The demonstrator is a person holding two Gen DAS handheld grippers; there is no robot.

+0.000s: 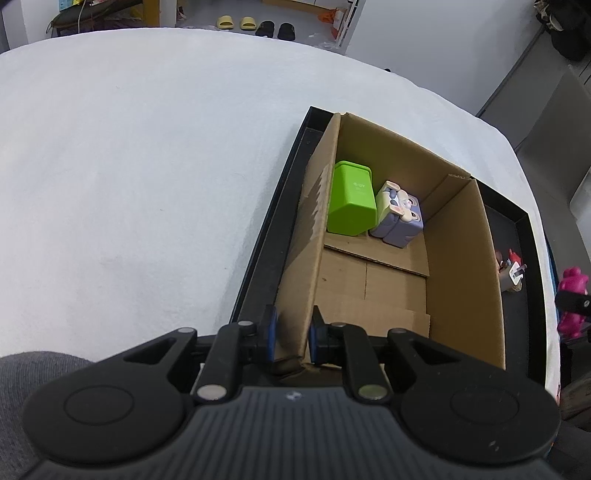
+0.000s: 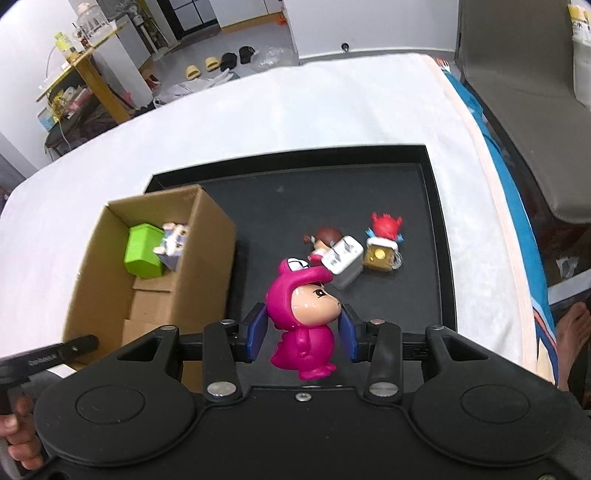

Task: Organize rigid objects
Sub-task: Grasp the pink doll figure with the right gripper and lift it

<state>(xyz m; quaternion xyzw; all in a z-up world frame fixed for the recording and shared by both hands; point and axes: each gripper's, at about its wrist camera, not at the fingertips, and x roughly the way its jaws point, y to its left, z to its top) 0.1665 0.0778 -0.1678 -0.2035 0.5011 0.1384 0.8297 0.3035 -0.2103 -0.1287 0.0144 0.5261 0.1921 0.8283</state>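
My left gripper [image 1: 291, 336] is shut on the near left wall of the cardboard box [image 1: 310, 236]. The box stands in a black tray [image 1: 266, 229] and holds a green block [image 1: 351, 203] and a purple bunny toy [image 1: 399, 214]. My right gripper [image 2: 303, 332] is shut on a magenta hooded figurine [image 2: 301, 314], held above the tray [image 2: 436, 221] right of the box [image 2: 207, 258]. The figurine also shows at the right edge of the left wrist view [image 1: 570, 299]. On the tray lie a white charger [image 2: 343, 260], a brown-haired figure [image 2: 323, 238] and a red-topped gold cube toy [image 2: 382, 243].
The tray sits on a white cloth-covered table [image 1: 129, 166]. A grey chair [image 2: 524, 110] stands past the table's right edge. Slippers [image 1: 255, 26] lie on the floor beyond the far edge. A bare foot [image 2: 572, 325] is at the right.
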